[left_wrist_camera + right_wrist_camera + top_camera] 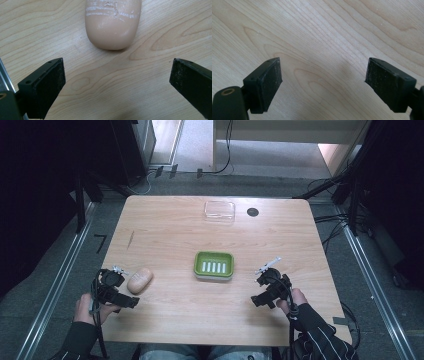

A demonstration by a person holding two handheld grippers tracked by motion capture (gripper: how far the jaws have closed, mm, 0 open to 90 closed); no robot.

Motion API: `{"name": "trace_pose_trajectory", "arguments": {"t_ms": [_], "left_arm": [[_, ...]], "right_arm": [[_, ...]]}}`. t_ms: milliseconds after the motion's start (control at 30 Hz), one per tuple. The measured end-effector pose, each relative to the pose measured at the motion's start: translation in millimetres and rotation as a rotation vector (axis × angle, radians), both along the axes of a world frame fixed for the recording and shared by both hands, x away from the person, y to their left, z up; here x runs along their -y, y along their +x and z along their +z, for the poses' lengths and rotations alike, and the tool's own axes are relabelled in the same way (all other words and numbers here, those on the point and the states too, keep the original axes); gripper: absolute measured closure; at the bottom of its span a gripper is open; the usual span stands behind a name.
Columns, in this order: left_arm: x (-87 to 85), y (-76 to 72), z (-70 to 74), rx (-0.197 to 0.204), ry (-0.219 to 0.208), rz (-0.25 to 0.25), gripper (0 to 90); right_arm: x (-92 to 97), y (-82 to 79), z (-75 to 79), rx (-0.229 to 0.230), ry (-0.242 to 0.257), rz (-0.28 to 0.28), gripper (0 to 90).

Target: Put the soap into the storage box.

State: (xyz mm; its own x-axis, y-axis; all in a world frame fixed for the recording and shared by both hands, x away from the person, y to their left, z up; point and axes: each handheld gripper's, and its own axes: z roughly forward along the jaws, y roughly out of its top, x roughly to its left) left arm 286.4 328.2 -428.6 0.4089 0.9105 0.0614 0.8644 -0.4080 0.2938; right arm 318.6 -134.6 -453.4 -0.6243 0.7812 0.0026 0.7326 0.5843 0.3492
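Observation:
A peach-coloured oval soap bar [139, 280] lies on the wooden table [165, 235] at the front left. My left gripper [118, 285] sits just beside it, open; in the left gripper view the soap [112, 23] lies ahead of the wide-spread jaws, with bare wood between them, and my left gripper [117, 80] touches nothing. A green soap dish [214, 265] with white ribs stands at the table's middle. My right gripper [265, 287] hovers at the front right, open over bare wood [324, 75].
A clear plastic box [219, 211] rests near the far edge, with a dark round disc [252, 212] to its right. A thin dark mark [131, 239] lies on the left part of the table. Cables run on the floor behind and at the right.

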Motion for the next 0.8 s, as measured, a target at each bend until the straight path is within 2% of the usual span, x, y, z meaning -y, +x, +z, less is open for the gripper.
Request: {"name": "trace_pose_trajectory", "arguments": {"t_ms": [333, 467, 800], "left_arm": [[-1.3, 2.0, -1.0, 0.004, -0.002, -0.014, 0.9], [-3.8, 1.9, -2.9, 0.003, -0.015, -0.006, 0.9], [-1.4, 4.2, 2.5, 0.026, 0.002, -0.018, 0.9]], "right_arm": [[-0.7, -0.7, 0.6, 0.002, -0.008, 0.001, 14.1], [-2.6, 0.0, 1.5, 0.015, -0.014, 0.005, 14.1], [0.2, 1.2, -0.7, -0.002, -0.011, -0.009, 14.1]]}}
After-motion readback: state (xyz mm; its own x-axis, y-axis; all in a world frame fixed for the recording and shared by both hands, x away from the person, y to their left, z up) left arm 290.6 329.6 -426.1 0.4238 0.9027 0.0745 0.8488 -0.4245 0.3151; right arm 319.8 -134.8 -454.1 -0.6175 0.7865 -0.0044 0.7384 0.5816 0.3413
